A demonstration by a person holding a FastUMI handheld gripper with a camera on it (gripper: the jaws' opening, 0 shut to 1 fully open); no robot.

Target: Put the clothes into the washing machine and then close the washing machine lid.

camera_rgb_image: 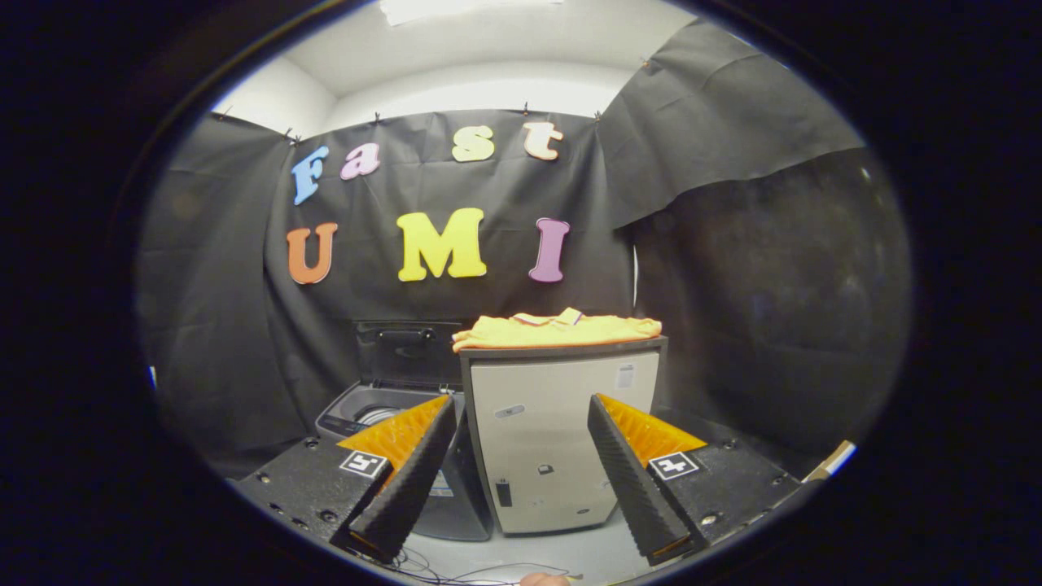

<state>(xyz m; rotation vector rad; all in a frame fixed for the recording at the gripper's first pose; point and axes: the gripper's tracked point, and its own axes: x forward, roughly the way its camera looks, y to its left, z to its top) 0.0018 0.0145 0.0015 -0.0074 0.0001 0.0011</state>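
While hovering with gripper [521, 480] spread and empty, aiming for the folded yellow clothes [558, 330] at frame centre atop the cabinet [562, 439], pinching deep.

The gripper [521, 443] has its fingers spread, nothing between them. A pale cabinet [562, 439] stands ahead; beside it the washing machine [370, 415] seems open, lid [405, 352] raised.

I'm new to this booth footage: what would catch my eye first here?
A yellow garment lies folded on top of a pale cabinet, beyond the open gripper. Left of the cabinet stands a washing machine with its lid raised.
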